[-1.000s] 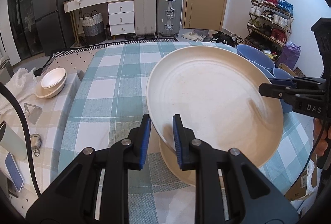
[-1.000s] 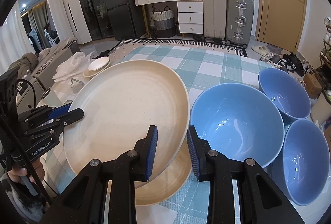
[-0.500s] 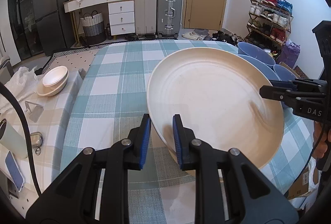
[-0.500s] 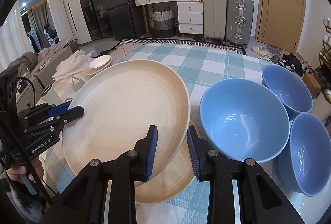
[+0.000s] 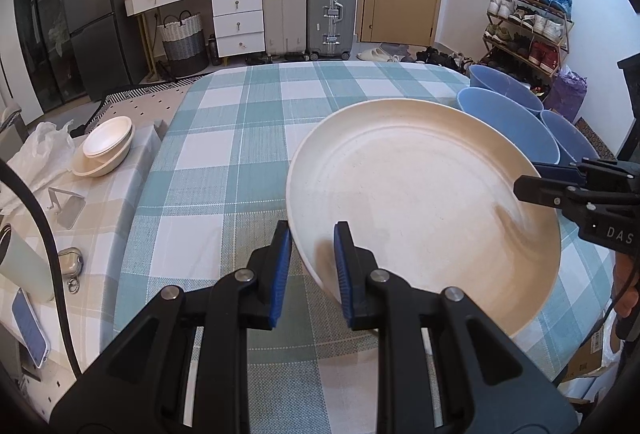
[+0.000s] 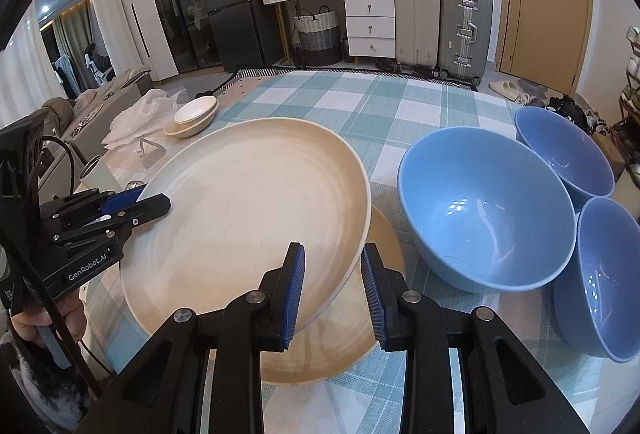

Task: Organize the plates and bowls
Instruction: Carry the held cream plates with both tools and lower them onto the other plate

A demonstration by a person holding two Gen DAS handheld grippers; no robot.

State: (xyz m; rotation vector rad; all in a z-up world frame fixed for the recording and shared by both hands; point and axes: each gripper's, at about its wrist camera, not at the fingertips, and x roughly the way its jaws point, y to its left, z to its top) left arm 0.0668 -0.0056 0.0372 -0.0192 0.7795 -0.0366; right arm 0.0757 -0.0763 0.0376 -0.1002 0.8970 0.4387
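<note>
Over checked tablecloth [image 5: 224,169], round cream plate [image 5: 420,201], faintly speckled.

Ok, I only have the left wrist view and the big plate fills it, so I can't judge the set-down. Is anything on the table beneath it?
Observer: Yes. A second cream plate lies on the tablecloth under the held plate.
Operator: Is the top one seated on it?
Observer: Not flat. It is tilted, and the rim pinched in the right gripper sits above the lower plate.
Operator: Anything inside the blue bowls?
Observer: No, all three are empty: the near blue bowl, the far blue bowl and the right-hand blue bowl.
</note>
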